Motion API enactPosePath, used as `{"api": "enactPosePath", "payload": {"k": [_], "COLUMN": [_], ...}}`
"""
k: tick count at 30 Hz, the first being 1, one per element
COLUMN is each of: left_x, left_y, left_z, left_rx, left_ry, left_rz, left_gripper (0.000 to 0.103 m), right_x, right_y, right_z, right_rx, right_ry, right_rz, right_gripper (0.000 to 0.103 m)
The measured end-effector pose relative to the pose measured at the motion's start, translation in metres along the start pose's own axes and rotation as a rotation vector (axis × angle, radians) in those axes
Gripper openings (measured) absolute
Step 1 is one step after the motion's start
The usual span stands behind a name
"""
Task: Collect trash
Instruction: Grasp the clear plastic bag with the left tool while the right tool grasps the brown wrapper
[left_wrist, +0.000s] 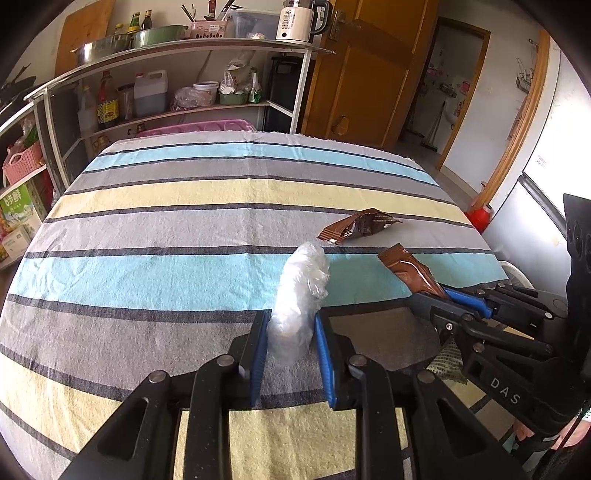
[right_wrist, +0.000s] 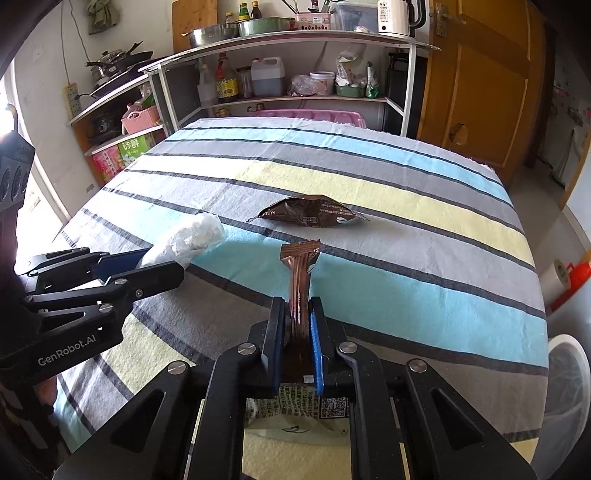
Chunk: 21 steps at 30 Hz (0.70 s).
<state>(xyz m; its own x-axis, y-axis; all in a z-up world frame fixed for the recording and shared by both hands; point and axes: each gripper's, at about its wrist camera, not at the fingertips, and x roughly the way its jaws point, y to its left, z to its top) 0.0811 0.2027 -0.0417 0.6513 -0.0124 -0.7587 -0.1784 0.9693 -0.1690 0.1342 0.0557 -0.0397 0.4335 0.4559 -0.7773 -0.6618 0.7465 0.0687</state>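
The left gripper is pinching a plastic wad while the right gripper is clamping a brown wrapper above the striped cloth.

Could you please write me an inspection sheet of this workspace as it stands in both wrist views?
Surface: table under a striped cloth of blue, yellow and grey bands.
Job's things: crumpled clear plastic; brown wrapper; a second brown wrapper lying loose on the cloth; white bin at the table's right edge.
Clutter: printed packet lying under the right gripper.
Grippers: left gripper shut on the crumpled clear plastic; right gripper shut on the brown wrapper.
Cables: nothing seen.
Surroundings: shelving with bottles, bowls and a kettle; wooden door.
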Motion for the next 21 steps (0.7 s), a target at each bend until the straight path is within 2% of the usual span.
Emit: {"api": "enactPosePath", "payload": {"k": [6, 16, 21], "left_x": [-0.006, -0.008, -0.015], "left_y": [-0.003, -0.007, -0.010], "left_z": [0.000, 0.001, 0.001], "left_rx": [0.007, 0.016, 0.021], "left_ry": [-0.016, -0.017, -0.041], "left_rz": [-0.003, -0.003, -0.018], "left_gripper": [0.019, 0.018, 0.017], "right_x": [-0.006, -0.013, -0.018], "right_y": [-0.003, -0.001, -0.004], "right_z": [-0.001, -0.004, -0.004], "right_rx": [0.022, 0.033, 0.043], "right_ry": [-0.027, -0.048, -0.066], "right_rz": [0.003, 0.010, 0.010], "right_gripper": [0.013, 0.013, 0.013]}}
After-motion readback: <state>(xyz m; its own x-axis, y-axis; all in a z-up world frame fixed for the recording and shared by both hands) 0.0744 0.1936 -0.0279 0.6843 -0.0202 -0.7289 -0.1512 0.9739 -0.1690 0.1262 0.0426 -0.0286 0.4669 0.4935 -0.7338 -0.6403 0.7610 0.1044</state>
